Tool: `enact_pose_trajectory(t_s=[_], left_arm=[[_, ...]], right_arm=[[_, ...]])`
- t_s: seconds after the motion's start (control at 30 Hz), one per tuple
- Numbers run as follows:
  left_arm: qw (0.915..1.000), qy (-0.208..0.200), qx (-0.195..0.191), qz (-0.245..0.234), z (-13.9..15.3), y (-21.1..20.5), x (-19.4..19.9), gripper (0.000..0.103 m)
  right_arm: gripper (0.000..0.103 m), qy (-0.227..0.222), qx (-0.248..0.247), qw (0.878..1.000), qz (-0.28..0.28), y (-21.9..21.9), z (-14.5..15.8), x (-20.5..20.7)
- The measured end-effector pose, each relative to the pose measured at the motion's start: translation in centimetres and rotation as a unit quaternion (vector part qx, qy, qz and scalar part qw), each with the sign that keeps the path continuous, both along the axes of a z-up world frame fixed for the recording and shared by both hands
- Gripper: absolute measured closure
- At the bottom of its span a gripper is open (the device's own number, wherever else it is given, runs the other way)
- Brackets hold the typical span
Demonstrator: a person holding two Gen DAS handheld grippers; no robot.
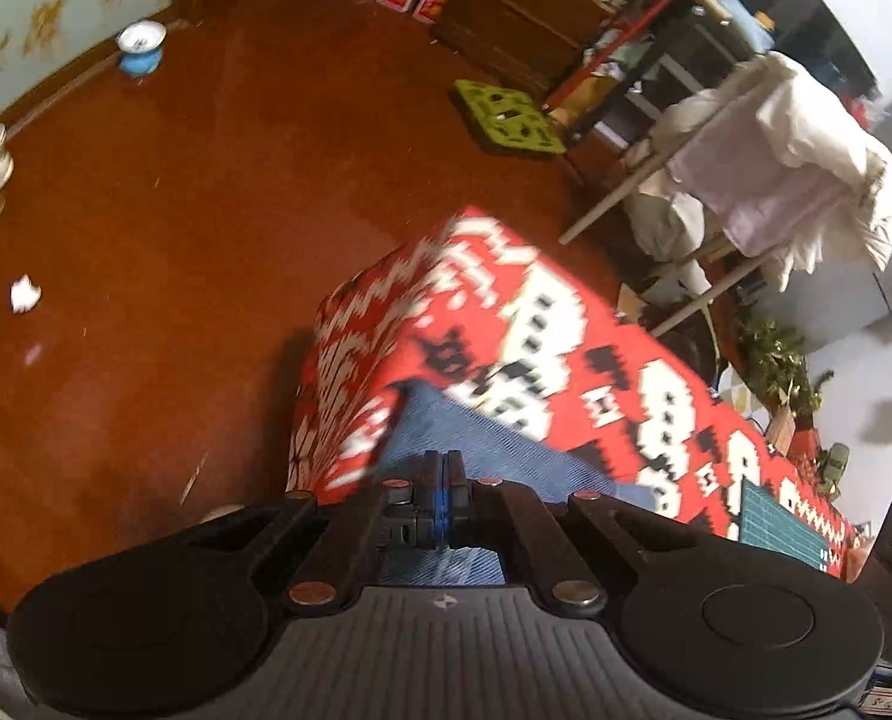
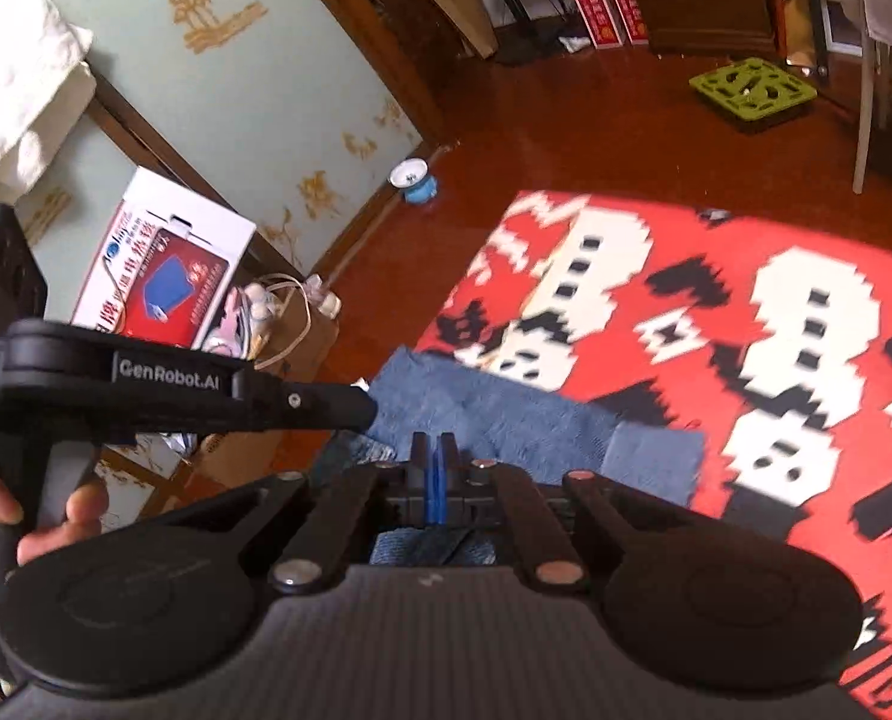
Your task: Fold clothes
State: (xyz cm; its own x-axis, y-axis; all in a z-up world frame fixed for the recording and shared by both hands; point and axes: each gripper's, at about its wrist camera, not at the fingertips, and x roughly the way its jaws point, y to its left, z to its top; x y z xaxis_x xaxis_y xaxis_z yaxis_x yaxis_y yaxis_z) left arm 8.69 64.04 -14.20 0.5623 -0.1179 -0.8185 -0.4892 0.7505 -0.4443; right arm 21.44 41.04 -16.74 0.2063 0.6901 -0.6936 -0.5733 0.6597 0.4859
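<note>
Jeans (image 2: 506,420), blue and soft, spread on a table with a red, white and black cloth (image 2: 746,312), just ahead of both claws. Right claw (image 2: 433,456): fingers pressed together, with a bit of blue denim under the tips, so likely pinching an edge of the jeans. Left claw (image 1: 444,468): fingers pressed together too, right at the denim, likely pinching it as well, though hard to see for sure. From the right claw, denim stretching away forward and off to the right, long way lying across the table. Left claw sitting just to the left of the right claw, near the table corner, held by a hand (image 2: 56,516). Both about equally close to the jeans. Next, probably a lift and a fold over toward the far side.
</note>
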Motion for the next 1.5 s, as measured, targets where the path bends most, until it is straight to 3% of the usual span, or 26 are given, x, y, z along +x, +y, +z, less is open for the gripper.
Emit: enact_pose_trajectory(t_s=[0.3, 0.53, 0.77, 0.9, 1.03, 1.13, 1.23, 1.33, 1.5], left_arm=[[0.9999, -0.012, -0.006, 0.011, -0.9, 0.1, 1.4, 0.102], [0.9996, -0.012, -0.001, 0.024, -1.1, -0.7, 2.7, 0.103], [0.9987, -0.022, 0.011, -0.045, 1.2, -3.2, -0.1, 0.103], [0.9973, -0.018, 0.006, -0.071, 1.1, -5.1, -2.0, 0.103], [0.9978, -0.008, 0.012, -0.064, 0.1, -5.9, -2.4, 0.103], [0.9989, -0.008, 0.008, -0.047, -0.7, -5.7, -2.6, 0.103], [0.9993, -0.015, -0.002, -0.033, -0.3, -5.5, -3.0, 0.103], [0.9984, -0.026, -0.005, -0.050, 0.8, -6.0, -4.1, 0.103], [0.9969, -0.025, -0.011, -0.073, 1.2, -7.4, -6.6, 0.103]], right_arm=[[0.103, 0.023, 0.004, 0.999, -0.033, 0.8, -2.1, 1.4], [0.101, 0.004, 0.004, 0.998, -0.058, 0.9, -1.3, 1.5], [0.101, 0.001, 0.017, 0.999, -0.037, -2.2, 1.8, -0.1], [0.101, 0.019, -0.004, 0.999, -0.035, -2.9, 0.7, -0.5], [0.103, 0.020, -0.024, 0.998, -0.059, -3.0, -1.3, -0.4], [0.103, 0.027, -0.005, 0.996, -0.090, -3.4, -2.2, -0.1], [0.102, 0.010, -0.007, 0.994, -0.105, -3.9, -1.2, -0.3], [0.102, 0.000, 0.005, 0.996, -0.090, -4.8, 0.8, -1.4], [0.102, 0.038, 0.038, 0.997, -0.060, -5.5, 1.8, -5.1]])
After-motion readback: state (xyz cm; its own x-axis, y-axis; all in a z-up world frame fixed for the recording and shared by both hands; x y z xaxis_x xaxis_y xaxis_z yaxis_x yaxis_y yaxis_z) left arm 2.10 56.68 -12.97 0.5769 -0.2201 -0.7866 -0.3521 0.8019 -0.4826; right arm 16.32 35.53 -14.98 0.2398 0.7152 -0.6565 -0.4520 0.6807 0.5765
